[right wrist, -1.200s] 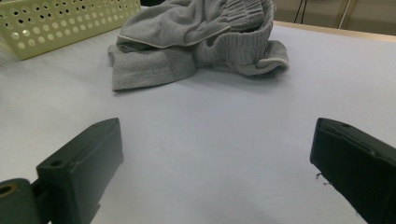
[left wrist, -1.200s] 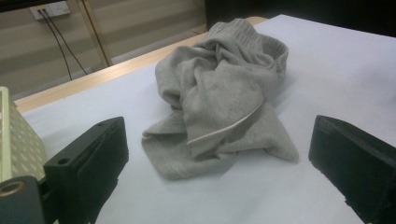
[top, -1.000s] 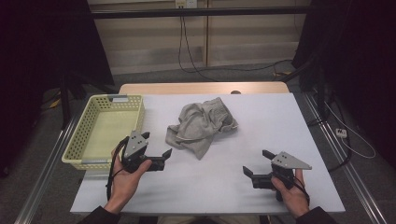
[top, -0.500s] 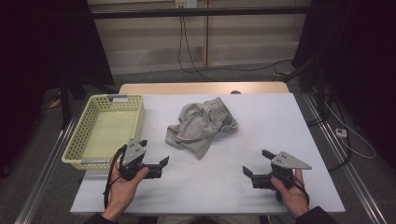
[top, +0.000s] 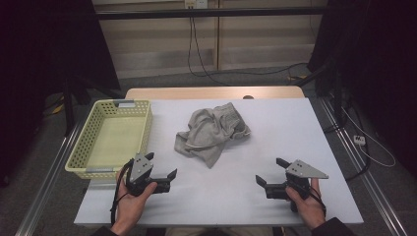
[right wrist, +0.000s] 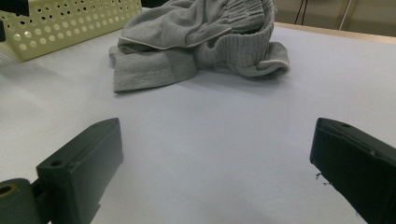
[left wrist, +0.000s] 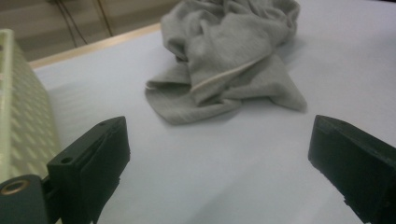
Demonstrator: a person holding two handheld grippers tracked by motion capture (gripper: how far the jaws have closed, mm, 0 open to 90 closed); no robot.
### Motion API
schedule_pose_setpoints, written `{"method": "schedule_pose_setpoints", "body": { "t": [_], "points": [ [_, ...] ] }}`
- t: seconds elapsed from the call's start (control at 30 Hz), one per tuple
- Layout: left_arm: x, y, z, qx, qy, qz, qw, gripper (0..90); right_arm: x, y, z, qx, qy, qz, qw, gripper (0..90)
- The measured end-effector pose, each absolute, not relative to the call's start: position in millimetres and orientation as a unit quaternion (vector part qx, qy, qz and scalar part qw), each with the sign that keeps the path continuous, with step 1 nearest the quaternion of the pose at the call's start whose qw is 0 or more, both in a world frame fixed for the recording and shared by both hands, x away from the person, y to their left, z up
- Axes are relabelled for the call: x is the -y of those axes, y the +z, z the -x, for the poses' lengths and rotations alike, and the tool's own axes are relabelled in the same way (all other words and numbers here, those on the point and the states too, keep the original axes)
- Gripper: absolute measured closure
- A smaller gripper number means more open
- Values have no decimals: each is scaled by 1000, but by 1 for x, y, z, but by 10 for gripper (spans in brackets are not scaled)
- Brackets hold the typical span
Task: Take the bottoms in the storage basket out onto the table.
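1. Left hand-held gripper point(top: 161, 170): we see it low over the near-left part of the table point(top: 295, 128), jaws spread wide, nothing between them. Left hand point(top: 132, 199) wraps its body from below.
2. Left gripper view: both black jaws sit far apart over bare white surface, pointing toward the cloth point(left wrist: 229, 60). The basket wall point(left wrist: 21, 112) runs just beside the left jaw.
3. Right hand-held gripper point(top: 271, 171): near-right part of the table, jaws also wide apart and empty, grey plate on top. Right hand point(top: 306, 202) holds it from behind.
4. Right gripper view: jaws frame bare table, cloth point(right wrist: 196, 42) ahead, well clear of both tips. A corner of the basket point(right wrist: 70, 21) shows top left.
5. Cloth point(top: 211, 132): grey, crumpled in a heap near the table's middle, light trim along one edge, ribbed band on the right side. It lies between the two grippers but farther from us, touching neither.
6. Basket point(top: 110, 140): pale yellow, perforated walls, on the table's left edge, apart from the cloth. We see nothing inside it.
7. Cables point(top: 196, 54) hang down the wall behind the table.
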State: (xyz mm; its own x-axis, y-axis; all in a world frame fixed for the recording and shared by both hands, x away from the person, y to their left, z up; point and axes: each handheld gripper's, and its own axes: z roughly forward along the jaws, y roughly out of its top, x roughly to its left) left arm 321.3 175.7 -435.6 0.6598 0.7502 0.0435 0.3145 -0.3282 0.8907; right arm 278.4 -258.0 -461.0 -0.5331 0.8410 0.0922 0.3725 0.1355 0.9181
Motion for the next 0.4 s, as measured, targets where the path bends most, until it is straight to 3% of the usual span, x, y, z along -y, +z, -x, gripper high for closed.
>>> {"method": "schedule_pose_setpoints", "body": {
  "t": [0.4],
  "points": [
    [-178, -441, -325, -345, 223, -785, 464, 53, 258, -460, -279, -714, 508, -422, 234, 24]
  ]
}}
